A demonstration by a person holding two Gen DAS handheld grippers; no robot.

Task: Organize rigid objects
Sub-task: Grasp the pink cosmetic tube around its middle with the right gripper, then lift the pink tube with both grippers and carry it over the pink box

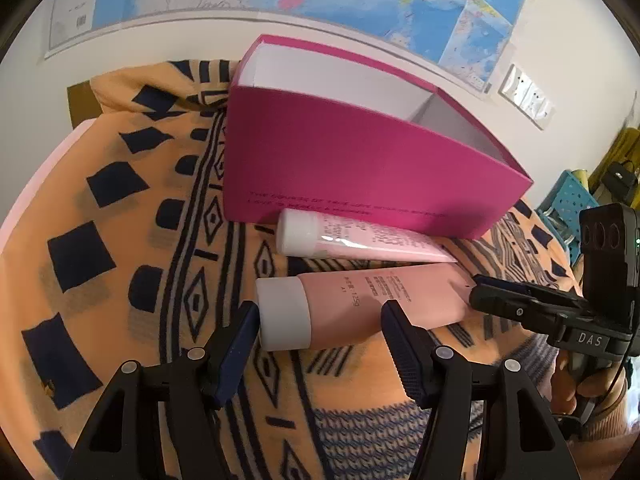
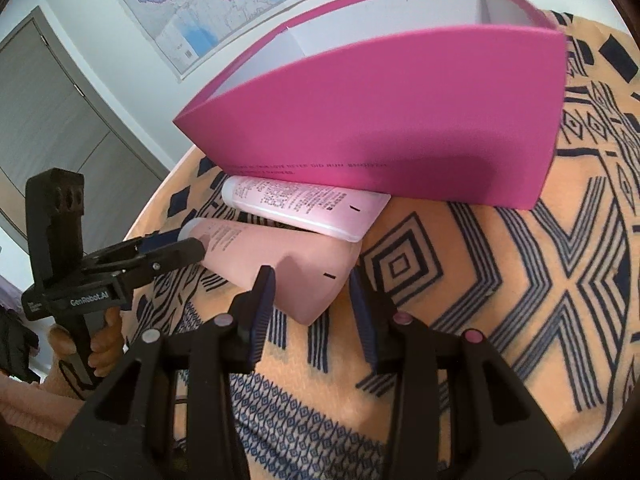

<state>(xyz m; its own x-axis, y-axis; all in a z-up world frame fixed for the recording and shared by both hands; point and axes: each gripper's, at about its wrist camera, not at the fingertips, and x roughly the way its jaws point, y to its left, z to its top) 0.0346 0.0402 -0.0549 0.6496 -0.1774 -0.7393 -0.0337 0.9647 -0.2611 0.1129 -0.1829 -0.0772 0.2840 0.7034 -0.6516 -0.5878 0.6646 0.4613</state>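
Straddling the darker pink tube (image 1: pixel 372 304), left tool (image 1: pixel 320 320) and right tool (image 2: pixel 312 284) gape empty; closing precedes boxing in the magenta box (image 1: pixel 360 160).

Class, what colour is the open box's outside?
Magenta pink; the box shows best in the right wrist view.

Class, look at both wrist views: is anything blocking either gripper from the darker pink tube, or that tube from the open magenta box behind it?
Nothing blocks the grippers: the left gripper straddles the darker pink tube at its cap end, and the right gripper is at its crimped end. Between it and the magenta box lies the paler tube, against the box's front wall.
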